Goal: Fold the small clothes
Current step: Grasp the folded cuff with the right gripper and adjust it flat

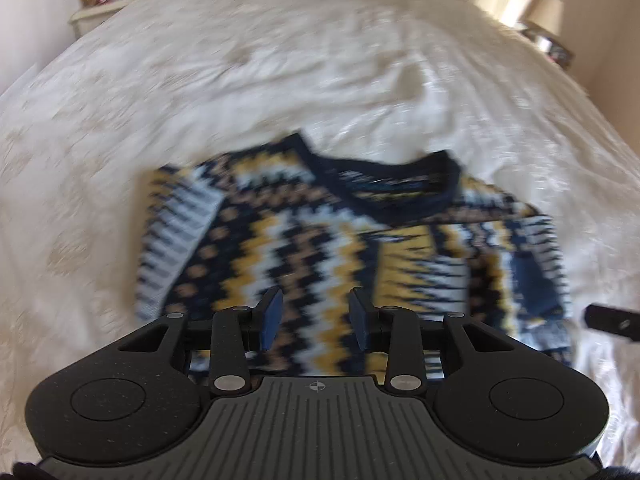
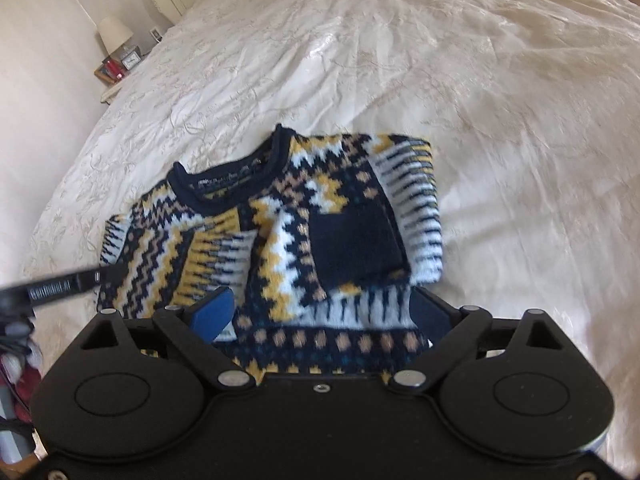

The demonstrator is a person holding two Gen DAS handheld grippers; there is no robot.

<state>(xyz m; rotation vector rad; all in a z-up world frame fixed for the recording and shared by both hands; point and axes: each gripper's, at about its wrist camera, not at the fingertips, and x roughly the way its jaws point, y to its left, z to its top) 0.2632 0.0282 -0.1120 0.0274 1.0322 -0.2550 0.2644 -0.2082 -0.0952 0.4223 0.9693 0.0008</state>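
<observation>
So we've got the patterned sweater (image 1: 320, 236) lying on the white bedspread (image 1: 280, 60), both sleeves folded in across the front, navy collar pointing away from us. Our left gripper (image 1: 316, 316) hovers over the lower part with its jaws spread, nothing between them. Our right gripper (image 2: 324, 312) sits at the hem, jaws spread wide either side of the knit. A lamp (image 2: 115, 34) stands on the bedside table.
</observation>
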